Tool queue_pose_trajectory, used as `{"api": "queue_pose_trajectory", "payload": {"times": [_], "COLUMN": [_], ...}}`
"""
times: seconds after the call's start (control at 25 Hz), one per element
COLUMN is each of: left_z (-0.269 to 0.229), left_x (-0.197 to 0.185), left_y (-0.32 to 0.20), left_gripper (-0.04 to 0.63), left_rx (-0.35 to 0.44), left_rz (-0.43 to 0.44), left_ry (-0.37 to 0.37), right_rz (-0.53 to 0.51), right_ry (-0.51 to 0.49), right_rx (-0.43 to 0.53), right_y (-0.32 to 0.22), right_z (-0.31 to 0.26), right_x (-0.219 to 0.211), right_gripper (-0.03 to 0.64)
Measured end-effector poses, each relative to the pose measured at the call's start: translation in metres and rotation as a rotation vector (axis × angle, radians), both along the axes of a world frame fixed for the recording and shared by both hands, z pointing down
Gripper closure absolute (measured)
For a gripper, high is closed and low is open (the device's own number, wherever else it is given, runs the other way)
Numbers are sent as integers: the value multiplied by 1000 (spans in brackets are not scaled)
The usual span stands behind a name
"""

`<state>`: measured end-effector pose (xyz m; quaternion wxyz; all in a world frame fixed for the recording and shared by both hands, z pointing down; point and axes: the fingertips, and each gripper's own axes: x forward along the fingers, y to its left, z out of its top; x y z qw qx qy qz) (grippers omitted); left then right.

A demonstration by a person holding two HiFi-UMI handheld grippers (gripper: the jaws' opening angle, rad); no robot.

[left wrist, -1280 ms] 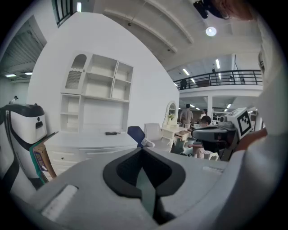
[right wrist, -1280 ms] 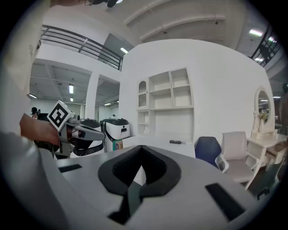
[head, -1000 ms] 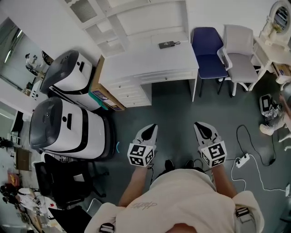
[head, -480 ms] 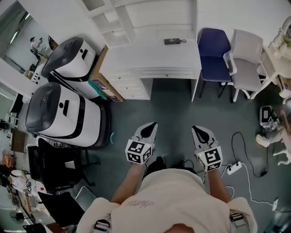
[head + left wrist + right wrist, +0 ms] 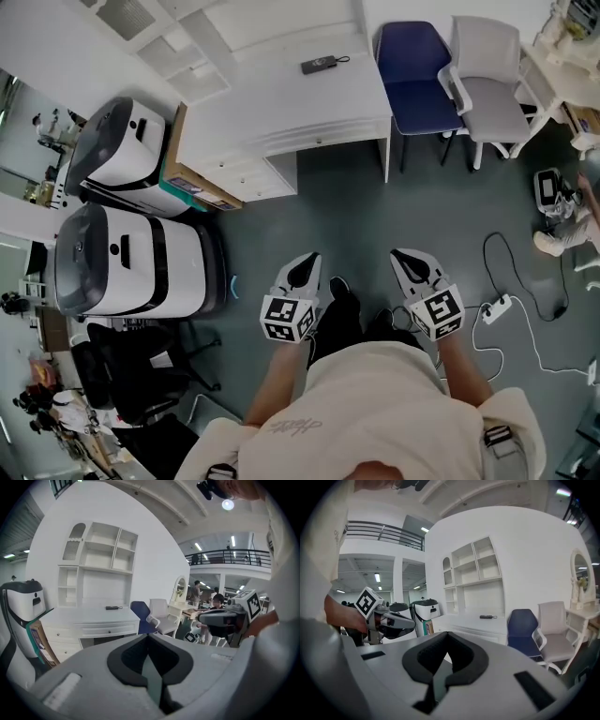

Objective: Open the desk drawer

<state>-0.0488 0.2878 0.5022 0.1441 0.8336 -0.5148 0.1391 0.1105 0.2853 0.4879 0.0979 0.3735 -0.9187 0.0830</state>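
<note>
The white desk [image 5: 281,108] stands against the far wall, a good way ahead of me. Its shallow drawer [image 5: 323,141] with a small knob sits under the top and is closed; a stack of side drawers [image 5: 234,173] is to its left. In the left gripper view the desk drawer [image 5: 108,631] also looks closed. My left gripper [image 5: 307,266] and right gripper [image 5: 415,262] hover side by side over the grey floor, both shut on nothing. Their jaws meet at the tips of the left gripper [image 5: 147,637] and the right gripper [image 5: 447,637].
A black remote-like object [image 5: 319,65] lies on the desk. A blue chair [image 5: 417,70] and a grey chair [image 5: 492,80] stand to its right. Two large white-and-black machines [image 5: 131,258] and a cardboard box [image 5: 192,187] are on the left. A power strip with cables [image 5: 497,307] lies at right.
The head view has swung, so the desk now sits higher and further left in frame. Both grippers stay shut and side by side. A shoe now shows between them.
</note>
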Motion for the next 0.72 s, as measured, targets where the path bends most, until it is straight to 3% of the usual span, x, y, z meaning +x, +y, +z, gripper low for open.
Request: {"api": "queue_pose_trajectory", "payload": {"times": [0.32,0.52,0.72], "left_z": [5,-16,-31], "left_x": [-22,-57,-89], "left_y": [-67,-126,-180], "left_gripper": [583,583,583], "left_rx": [-2,50,61], "left_rz": [46,89,58], "left_ry": [32,22,130], "right_rz": [27,52,76], "right_ry": [21,33,47], "right_rx": [-11,39,39], "right_y": [-57,-112,-156], "right_z": [1,-24,-27], "right_x": [-32,-67,-98], "right_gripper": [614,615,615]}}
